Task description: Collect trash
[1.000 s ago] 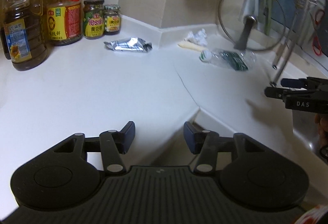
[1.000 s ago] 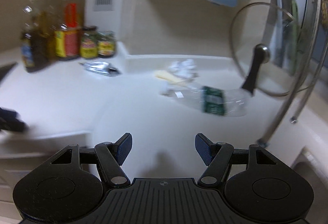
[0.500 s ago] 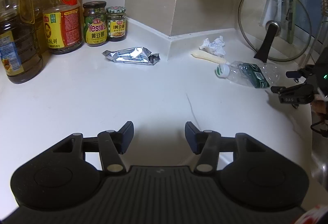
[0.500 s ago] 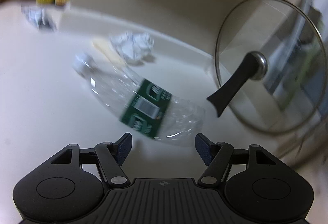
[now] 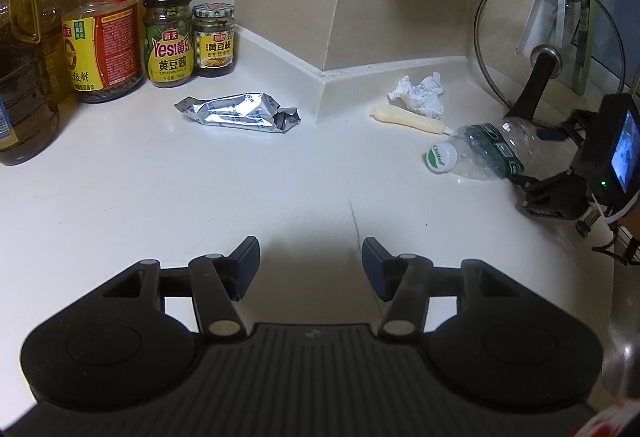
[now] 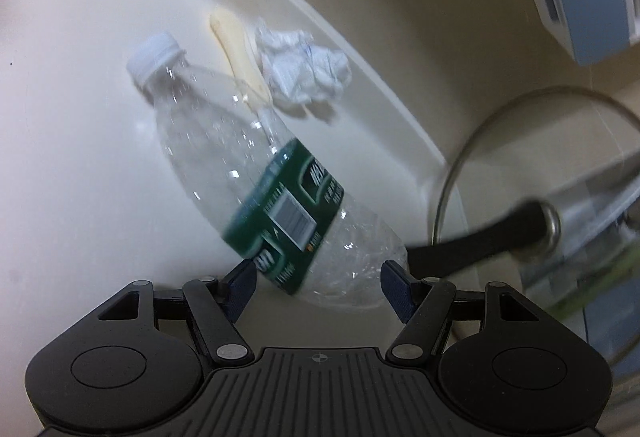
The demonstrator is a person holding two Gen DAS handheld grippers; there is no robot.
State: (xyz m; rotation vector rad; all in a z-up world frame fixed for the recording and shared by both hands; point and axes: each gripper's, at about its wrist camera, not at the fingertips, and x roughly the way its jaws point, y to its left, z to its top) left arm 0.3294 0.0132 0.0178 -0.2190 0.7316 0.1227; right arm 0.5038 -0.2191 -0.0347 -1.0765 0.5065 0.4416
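Left wrist view: we read "Yes!" and "黄豆酱" on the taller jar (image 5: 168, 39) and "黄豆酱" again on the shorter jar (image 5: 213, 34) just beside it; the plastic bottle (image 5: 478, 151) lies on its side on the white counter (image 5: 160, 189), its white cap printed with a green word we cannot make out for certain. Behind the bottle lie a pale wrapper (image 5: 408, 118) and a crumpled tissue (image 5: 418, 95); a silver foil packet (image 5: 240, 112) lies well to the bottle's left. Our left gripper (image 5: 310, 263) hangs over bare counter, fingers spread and empty. Right wrist view: the bottle (image 6: 256, 177) is clear, crinkled and empty-looking, with a green label bearing a barcode; the label's lettering is blurred. Our right gripper (image 6: 316, 283) has its fingers spread on either side of the bottle's base end, not visibly pressing. A glass lid (image 6: 532, 221) leans to the bottle's right.
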